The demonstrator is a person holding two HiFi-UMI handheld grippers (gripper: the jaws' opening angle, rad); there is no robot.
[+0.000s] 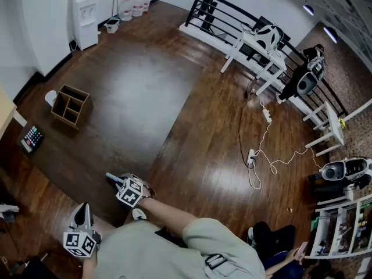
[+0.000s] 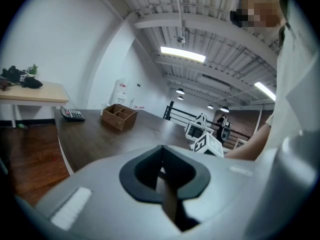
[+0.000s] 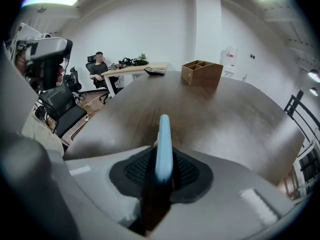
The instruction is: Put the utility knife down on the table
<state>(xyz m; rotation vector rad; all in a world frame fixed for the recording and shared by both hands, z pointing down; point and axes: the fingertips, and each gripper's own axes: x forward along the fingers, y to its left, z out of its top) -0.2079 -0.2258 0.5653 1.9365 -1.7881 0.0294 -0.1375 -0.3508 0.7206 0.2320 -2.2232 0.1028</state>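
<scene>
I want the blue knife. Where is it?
Right gripper view: the blue knife is pinched between the jaws of the right gripper, sticking out over the dark table.

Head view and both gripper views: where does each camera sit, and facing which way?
Head view: on the person's head, looking steeply down at the table; shows left gripper, right gripper, a forearm.
Left gripper view: on that gripper, looking along its shut jaws over the table; shows the right gripper's cube.
Right gripper view: on that gripper, looking along jaws clamped on the utility knife, over the table.
Shared: wooden box and calculator in all three.
</scene>
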